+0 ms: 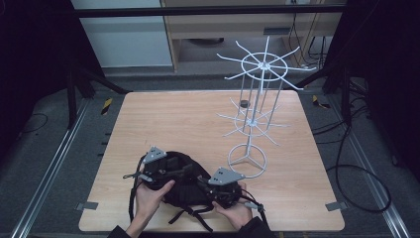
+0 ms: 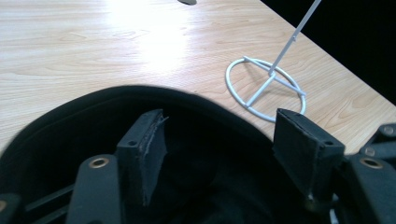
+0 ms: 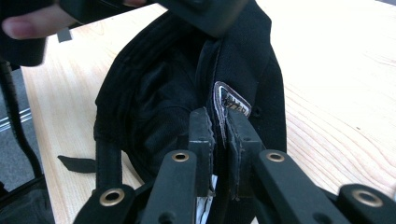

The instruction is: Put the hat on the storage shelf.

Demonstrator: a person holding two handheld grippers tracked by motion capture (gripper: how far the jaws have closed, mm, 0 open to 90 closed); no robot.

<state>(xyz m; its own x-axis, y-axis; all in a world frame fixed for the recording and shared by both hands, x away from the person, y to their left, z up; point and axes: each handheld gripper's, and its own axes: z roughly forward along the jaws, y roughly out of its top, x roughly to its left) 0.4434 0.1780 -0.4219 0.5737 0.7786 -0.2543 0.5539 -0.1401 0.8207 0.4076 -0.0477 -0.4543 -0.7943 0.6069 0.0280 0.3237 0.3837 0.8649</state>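
Note:
A black fabric bag (image 1: 181,188) with loose straps lies on the near part of the wooden table (image 1: 173,114). My left gripper (image 1: 171,169) hovers over the bag's left side. In the left gripper view its jaws (image 2: 219,128) stand wide open above the dark fabric (image 2: 70,126), with nothing between the pads. My right gripper (image 1: 202,182) comes in from the right. Its jaws (image 3: 219,128) are shut on a fold of the bag's edge (image 3: 159,84), just below a small sewn label (image 3: 232,102).
A white wire display stand (image 1: 255,119) with radiating hooks rises on the right half of the table; its ring base (image 2: 264,88) sits close beyond the bag. A small dark disc (image 1: 243,103) lies behind it. Straps (image 1: 190,214) trail toward the front edge.

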